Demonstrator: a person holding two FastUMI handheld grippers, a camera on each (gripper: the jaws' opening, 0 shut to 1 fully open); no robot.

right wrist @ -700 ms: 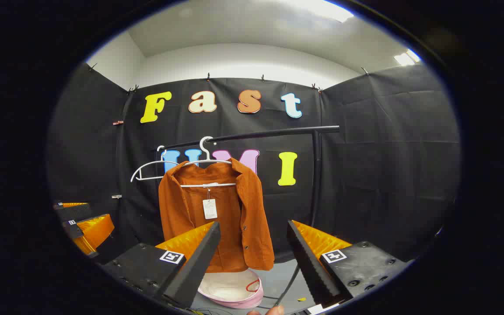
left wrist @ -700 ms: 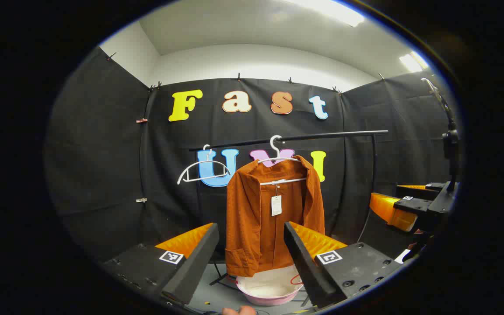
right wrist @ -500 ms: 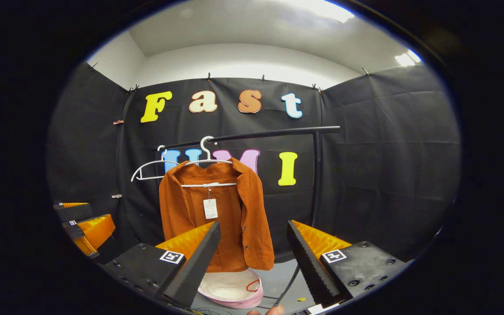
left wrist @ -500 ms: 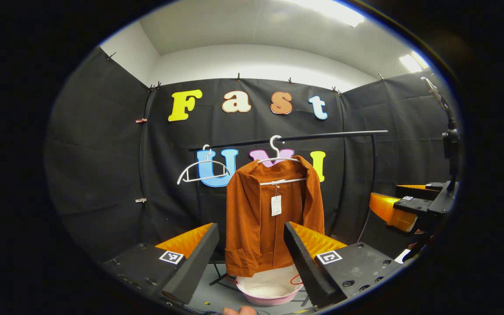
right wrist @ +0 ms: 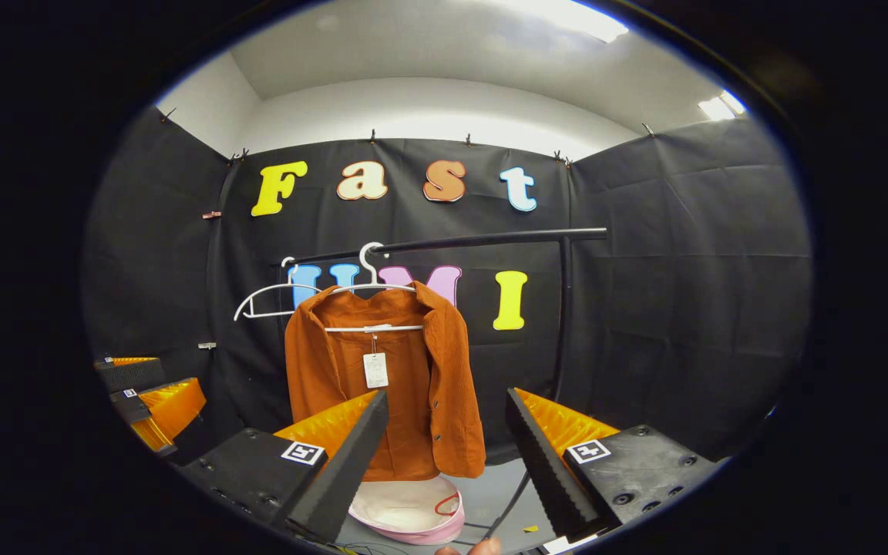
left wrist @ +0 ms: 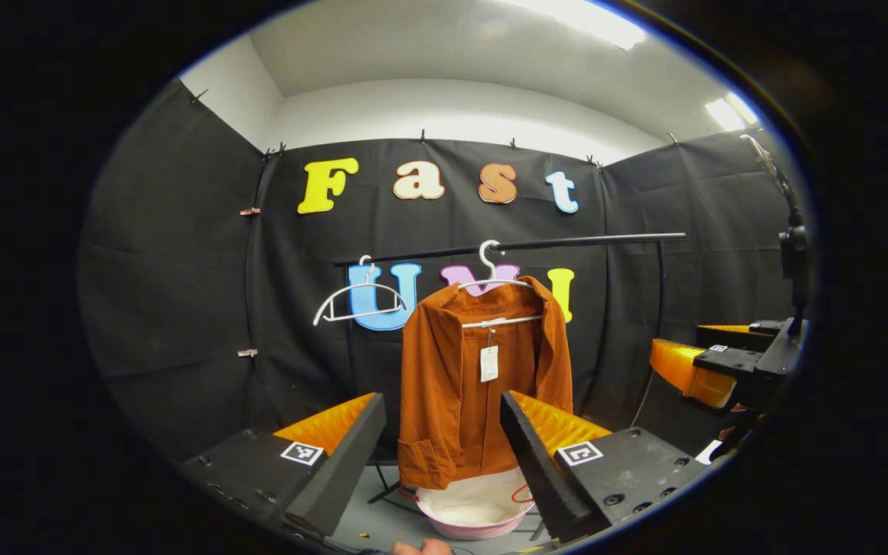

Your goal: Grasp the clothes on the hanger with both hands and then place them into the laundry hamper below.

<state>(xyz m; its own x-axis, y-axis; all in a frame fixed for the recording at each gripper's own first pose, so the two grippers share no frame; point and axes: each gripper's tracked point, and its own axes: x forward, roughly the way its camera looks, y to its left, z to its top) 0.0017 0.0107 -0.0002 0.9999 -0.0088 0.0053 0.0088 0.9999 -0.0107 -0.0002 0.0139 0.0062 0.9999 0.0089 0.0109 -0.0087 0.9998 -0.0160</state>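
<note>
Left gripper view, nearest first: left gripper (left wrist: 442, 451) spread wide, nothing between its fingers, well short of the garment. Right gripper (right wrist: 445, 451) likewise spread and empty in the right gripper view, also well back.

Beyond them, low down: pink-rimmed laundry hamper (left wrist: 475, 510) on the floor, directly under the hem. A red loop lies at its rim; cannot tell what it is.

Above it: rust-orange jacket (left wrist: 452, 393), open-fronted, on a white hanger (left wrist: 494, 287) hooked near the middle of the black rail (left wrist: 567, 242). Paper tag (left wrist: 488, 363) dangles inside. An empty hanger (left wrist: 358, 299) hangs toward the rail's left end, just beside the jacket's shoulder.

Risks, as judged:
- Pulling downward with the collar seated could drag the hanger off the rail or tip the rack.
- The hanger swings freely; one side gripped first may twist the jacket from the other claw.
- Pinching only the loose front panel or the tag would give a poor hold.
- The hamper mouth looks small against the jacket; sleeves may drape over its rim.
- The left sleeve could snag the empty hanger.
</note>
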